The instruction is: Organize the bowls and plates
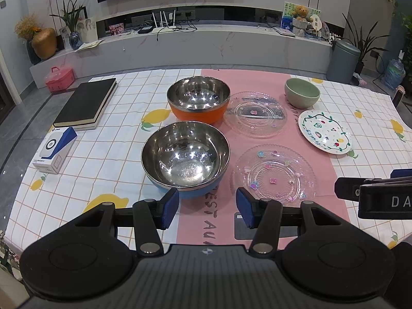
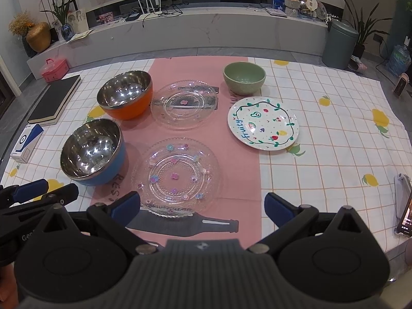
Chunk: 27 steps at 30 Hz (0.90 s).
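Left wrist view: The left gripper (image 1: 206, 207) hangs above the tablecloth (image 1: 108, 152) with its jaws apart and nothing between them. The blue bowl (image 1: 185, 155) serves as landmark; its near rim sits just beyond the left blue pad. The orange bowl (image 1: 198, 99) stands directly behind the blue bowl, nearly touching it. The near glass plate (image 1: 273, 173) lies just right of the blue bowl, past the right pad. The far glass plate (image 1: 255, 114) lies behind and right of it. The green bowl (image 1: 302, 92) and the painted plate (image 1: 325, 132) lie well right of it.

Right wrist view: The right gripper (image 2: 202, 209) has its jaws wide apart and empty. The near glass plate (image 2: 176, 176), just right of the blue bowl (image 2: 92, 152), lies directly ahead between the pads, its near rim close to them. The painted plate (image 2: 263, 126) lies well right of the blue bowl.
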Tool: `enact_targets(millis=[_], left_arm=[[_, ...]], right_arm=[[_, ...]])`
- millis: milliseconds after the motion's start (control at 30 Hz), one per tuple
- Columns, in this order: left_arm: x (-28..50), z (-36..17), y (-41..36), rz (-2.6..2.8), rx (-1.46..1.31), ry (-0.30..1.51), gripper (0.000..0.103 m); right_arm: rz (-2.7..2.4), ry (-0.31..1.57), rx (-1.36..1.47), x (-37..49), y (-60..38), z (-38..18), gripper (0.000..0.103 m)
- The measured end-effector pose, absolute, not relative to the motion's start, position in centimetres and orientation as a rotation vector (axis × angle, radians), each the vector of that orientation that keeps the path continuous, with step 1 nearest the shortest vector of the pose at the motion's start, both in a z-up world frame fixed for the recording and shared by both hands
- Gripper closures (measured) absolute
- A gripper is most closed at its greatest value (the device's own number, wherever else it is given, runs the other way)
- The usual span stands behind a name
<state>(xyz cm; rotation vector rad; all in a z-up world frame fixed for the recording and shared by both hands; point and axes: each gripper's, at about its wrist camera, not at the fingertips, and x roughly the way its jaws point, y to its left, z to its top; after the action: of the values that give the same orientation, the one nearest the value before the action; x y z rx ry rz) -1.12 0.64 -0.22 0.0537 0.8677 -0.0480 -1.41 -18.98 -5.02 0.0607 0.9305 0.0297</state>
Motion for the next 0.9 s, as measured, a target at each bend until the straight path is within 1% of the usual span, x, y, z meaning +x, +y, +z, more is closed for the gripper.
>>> enact_targets(millis=[900], left_arm=[[-1.75, 0.45, 0.75, -0.049, 0.052, 0.864, 0.042]], right_arm=[[0.036, 0.925, 0.063, -1.9, -18.57, -4.87, 0.003]])
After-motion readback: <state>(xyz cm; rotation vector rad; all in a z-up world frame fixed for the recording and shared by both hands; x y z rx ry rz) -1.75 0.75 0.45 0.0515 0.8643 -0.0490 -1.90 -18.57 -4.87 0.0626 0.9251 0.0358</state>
